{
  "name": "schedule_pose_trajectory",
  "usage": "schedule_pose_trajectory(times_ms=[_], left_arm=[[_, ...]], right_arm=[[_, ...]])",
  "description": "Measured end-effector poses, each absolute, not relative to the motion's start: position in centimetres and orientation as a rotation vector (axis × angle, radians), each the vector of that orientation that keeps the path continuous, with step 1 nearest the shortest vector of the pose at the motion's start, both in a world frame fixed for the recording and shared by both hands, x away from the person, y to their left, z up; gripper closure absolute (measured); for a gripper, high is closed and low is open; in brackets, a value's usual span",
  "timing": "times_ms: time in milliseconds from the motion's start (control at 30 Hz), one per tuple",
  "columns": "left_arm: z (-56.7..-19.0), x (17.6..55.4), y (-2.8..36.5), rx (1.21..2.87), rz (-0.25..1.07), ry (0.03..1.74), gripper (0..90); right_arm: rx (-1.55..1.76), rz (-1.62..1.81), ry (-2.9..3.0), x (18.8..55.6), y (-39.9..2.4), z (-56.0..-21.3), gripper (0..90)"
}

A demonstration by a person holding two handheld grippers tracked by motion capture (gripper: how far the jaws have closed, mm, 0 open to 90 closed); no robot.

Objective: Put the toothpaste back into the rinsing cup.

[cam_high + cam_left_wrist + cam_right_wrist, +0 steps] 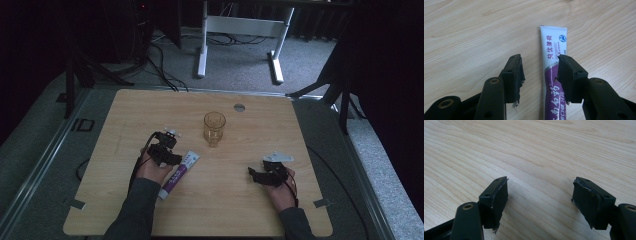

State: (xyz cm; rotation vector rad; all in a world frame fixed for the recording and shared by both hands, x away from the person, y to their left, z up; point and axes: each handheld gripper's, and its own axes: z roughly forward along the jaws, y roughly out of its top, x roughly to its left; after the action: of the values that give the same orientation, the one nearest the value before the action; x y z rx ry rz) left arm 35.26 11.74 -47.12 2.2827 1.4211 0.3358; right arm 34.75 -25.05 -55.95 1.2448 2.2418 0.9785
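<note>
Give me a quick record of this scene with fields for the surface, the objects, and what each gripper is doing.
surface: wooden table
objects: toothpaste tube lying flat; amber glass standing farther back, apart from the tube
left gripper: jaws open, low over the tube; tube lies between them, nearer one jaw; not gripped
right gripper: jaws open wide, nothing between them, over bare wood
tube's flat crimped end: points away from the left gripper

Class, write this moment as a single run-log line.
left gripper: open, jaws straddling toothpaste tube | right gripper: open, empty, over bare table | glass cup: upright, untouched
</note>
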Motion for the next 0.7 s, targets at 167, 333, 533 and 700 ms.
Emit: schedule_pose_trajectory(times_ms=[167,333,533,700], left_arm=[[-46.97,35.42,11.74,2.287,0.334,1.424,54.6],[-46.85,35.5,11.81,2.296,0.337,1.424,55.1],[-46.77,35.59,11.7,2.312,0.321,1.428,55.3],[-46.79,35.69,11.53,2.327,0.301,1.427,55.7]], right_arm=[[1.245,0.979,2.241,34.75,-25.05,-55.95,28.2],[1.245,0.98,2.241,34.75,-25.05,-55.95,28.2],[1.245,0.979,2.241,34.75,-25.04,-55.95,28.2],[1.245,0.98,2.241,34.75,-25.04,-55.95,28.2]])
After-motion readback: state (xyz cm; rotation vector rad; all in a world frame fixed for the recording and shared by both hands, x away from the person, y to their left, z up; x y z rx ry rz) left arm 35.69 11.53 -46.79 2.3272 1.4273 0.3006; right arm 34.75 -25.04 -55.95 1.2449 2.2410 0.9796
